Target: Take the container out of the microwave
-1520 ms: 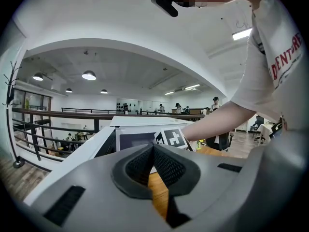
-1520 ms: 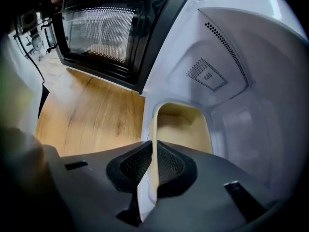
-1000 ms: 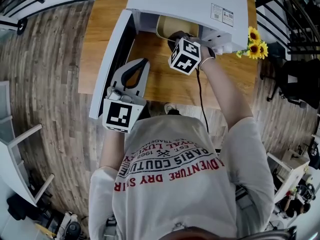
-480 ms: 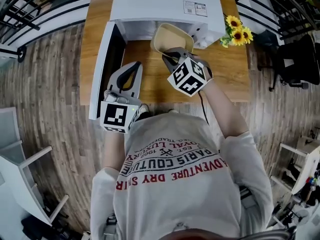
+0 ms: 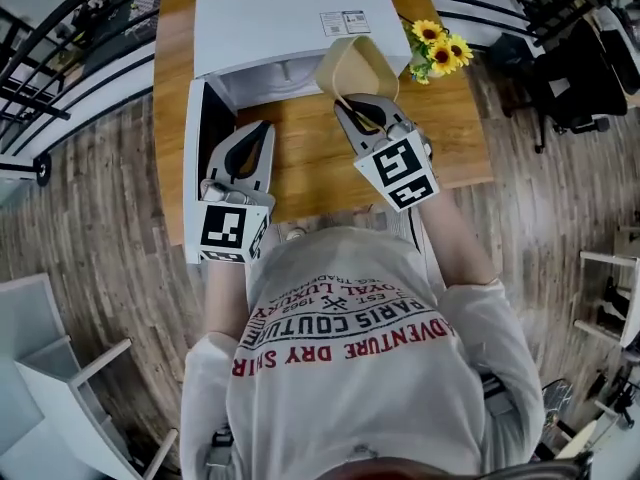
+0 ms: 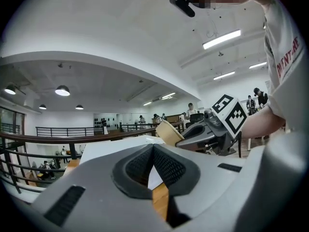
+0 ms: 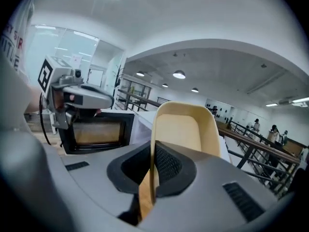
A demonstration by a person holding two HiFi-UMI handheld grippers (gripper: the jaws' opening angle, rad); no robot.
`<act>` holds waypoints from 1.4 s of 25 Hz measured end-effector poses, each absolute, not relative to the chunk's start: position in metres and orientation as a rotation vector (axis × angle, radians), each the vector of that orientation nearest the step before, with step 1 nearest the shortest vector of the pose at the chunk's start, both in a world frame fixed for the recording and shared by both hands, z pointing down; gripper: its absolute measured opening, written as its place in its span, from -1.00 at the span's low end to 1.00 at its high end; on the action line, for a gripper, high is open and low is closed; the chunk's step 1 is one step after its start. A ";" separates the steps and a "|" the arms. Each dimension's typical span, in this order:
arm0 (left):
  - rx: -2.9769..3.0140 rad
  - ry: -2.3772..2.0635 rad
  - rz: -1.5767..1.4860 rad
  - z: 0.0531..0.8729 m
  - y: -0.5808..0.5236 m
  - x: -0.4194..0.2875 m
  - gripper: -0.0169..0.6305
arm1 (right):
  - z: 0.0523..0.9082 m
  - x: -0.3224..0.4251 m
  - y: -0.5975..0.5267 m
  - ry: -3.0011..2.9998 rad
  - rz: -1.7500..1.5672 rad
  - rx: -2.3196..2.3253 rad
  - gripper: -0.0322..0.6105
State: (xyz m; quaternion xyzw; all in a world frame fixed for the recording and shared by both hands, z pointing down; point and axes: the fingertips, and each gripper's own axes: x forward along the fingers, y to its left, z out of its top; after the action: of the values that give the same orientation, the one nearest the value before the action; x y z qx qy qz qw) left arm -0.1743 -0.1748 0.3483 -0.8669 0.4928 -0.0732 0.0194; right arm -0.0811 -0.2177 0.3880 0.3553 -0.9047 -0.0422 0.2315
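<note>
right gripper [image 7: 153,151] jaws clamp the container [image 7: 181,127] side wall; left gripper [image 6: 153,151] jaws closed, empty

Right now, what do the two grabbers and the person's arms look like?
Each grabber, the left gripper and the right gripper, is a grey two-jaw shell with dark meshed pads. Each carries a white cube printed with black square markers. The person wears a pale short-sleeved T-shirt with red and black lettering.
</note>
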 end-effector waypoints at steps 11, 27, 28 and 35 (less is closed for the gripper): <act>-2.685 1.467 -0.226 0.333 -0.185 -0.171 -0.91 | 0.348 -0.029 -0.229 -2.613 -0.074 1.380 -0.80; -2.640 1.545 -0.199 0.326 -0.212 -0.162 -0.91 | 0.344 -0.008 -0.259 -2.618 -0.119 1.478 -0.80; -2.636 1.552 -0.201 0.327 -0.213 -0.162 -0.91 | 0.345 -0.007 -0.261 -2.622 -0.108 1.474 -0.80; -2.612 1.612 -0.210 0.329 -0.217 -0.163 -0.91 | 0.349 -0.007 -0.266 -2.638 -0.099 1.431 -0.80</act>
State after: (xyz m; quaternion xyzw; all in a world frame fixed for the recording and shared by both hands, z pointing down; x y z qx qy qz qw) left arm -0.1627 -0.2167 0.3289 -0.8484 0.5239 -0.0682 0.0326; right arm -0.0073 -0.2658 0.3492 0.4756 -0.8763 -0.0329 0.0694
